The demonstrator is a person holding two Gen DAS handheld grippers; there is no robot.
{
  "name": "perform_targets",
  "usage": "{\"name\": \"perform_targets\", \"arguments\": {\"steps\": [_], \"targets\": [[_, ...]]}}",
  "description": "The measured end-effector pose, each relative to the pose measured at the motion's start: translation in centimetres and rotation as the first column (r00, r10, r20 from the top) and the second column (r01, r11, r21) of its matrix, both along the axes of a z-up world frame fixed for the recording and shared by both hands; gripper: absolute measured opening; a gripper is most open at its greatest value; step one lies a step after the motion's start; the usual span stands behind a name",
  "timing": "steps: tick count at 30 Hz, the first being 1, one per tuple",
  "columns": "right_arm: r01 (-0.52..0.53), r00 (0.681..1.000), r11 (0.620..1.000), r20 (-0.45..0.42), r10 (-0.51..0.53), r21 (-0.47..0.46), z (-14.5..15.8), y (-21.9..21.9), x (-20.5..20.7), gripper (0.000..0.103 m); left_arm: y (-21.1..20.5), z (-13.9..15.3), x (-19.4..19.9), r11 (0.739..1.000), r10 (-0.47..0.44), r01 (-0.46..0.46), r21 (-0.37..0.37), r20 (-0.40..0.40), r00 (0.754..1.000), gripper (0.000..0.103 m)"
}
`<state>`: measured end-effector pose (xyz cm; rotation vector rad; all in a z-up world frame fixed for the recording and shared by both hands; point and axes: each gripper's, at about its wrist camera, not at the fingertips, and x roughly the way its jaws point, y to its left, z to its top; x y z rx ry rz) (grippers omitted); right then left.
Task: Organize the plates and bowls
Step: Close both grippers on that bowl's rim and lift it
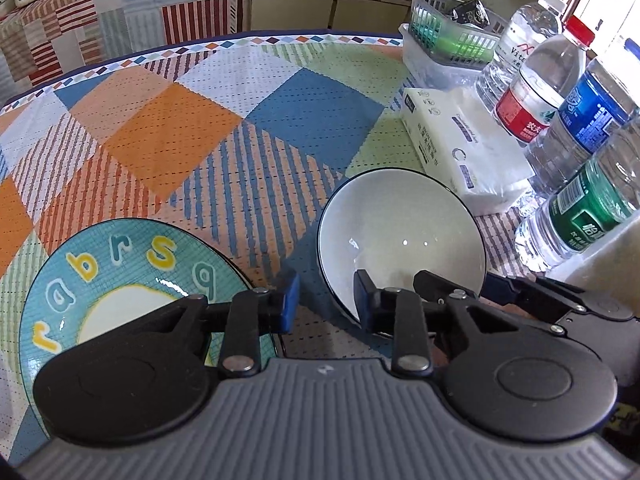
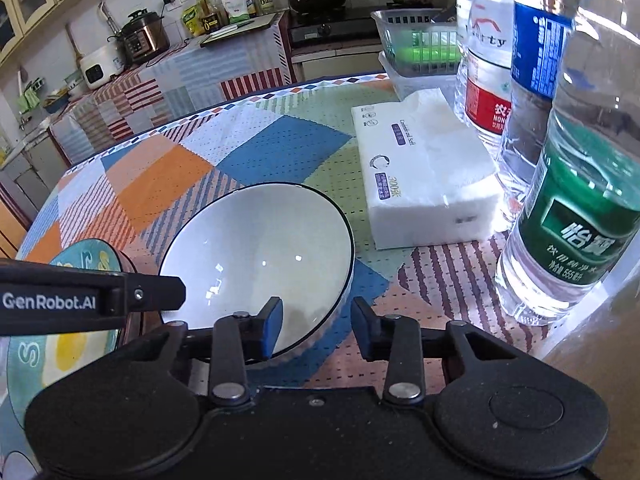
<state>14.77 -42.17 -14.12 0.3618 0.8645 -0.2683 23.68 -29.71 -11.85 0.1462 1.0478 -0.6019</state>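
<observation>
A white bowl (image 1: 400, 232) with a dark rim stands on the checked tablecloth; it also shows in the right wrist view (image 2: 256, 256). A teal plate (image 1: 120, 276) with letters lies to its left and shows at the left edge of the right wrist view (image 2: 80, 264). My left gripper (image 1: 326, 300) is open, its right finger inside the bowl's near rim, its left finger outside. My right gripper (image 2: 316, 328) is open, straddling the bowl's near right rim. Neither jaw pair is closed on the rim. The left gripper's finger (image 2: 92, 300) crosses the right wrist view.
A tissue pack (image 1: 460, 144) lies right of the bowl, also in the right wrist view (image 2: 424, 172). Several water bottles (image 1: 576, 208) stand along the right edge, close by (image 2: 572, 208). A plastic basket (image 1: 448, 36) sits far right. The round table's edge (image 1: 120, 60) curves behind.
</observation>
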Motion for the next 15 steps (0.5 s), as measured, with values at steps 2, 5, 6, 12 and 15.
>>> {"name": "perform_targets", "arguments": {"steps": [2,5,6,12,15], "targets": [[0.009,1.0,1.0,-0.008,-0.009,0.013,-0.4,-0.1,0.3,0.037,0.0,-0.2,0.1,1.0,0.006,-0.006,-0.001,-0.005,1.0,0.028],[0.015,0.999,0.999,-0.042,-0.014,0.036,-1.1,-0.2,0.8,0.03,-0.2,-0.5,0.2,1.0,0.006,-0.006,0.005,-0.002,1.0,0.022],[0.021,0.999,0.999,-0.038,-0.019,0.046,-1.3,-0.2,0.8,0.027,-0.3,-0.6,0.2,1.0,0.001,-0.001,0.007,-0.007,1.0,0.016],[0.042,0.997,0.997,-0.061,-0.037,0.071,-1.2,-0.2,1.3,0.026,-0.5,-0.8,-0.4,1.0,-0.013,0.013,0.011,-0.001,1.0,0.011],[0.052,0.996,0.995,-0.078,-0.045,0.09,-1.1,-0.3,1.3,0.024,-0.3,-0.7,-0.4,1.0,-0.006,0.006,0.011,-0.023,1.0,0.011]]}}
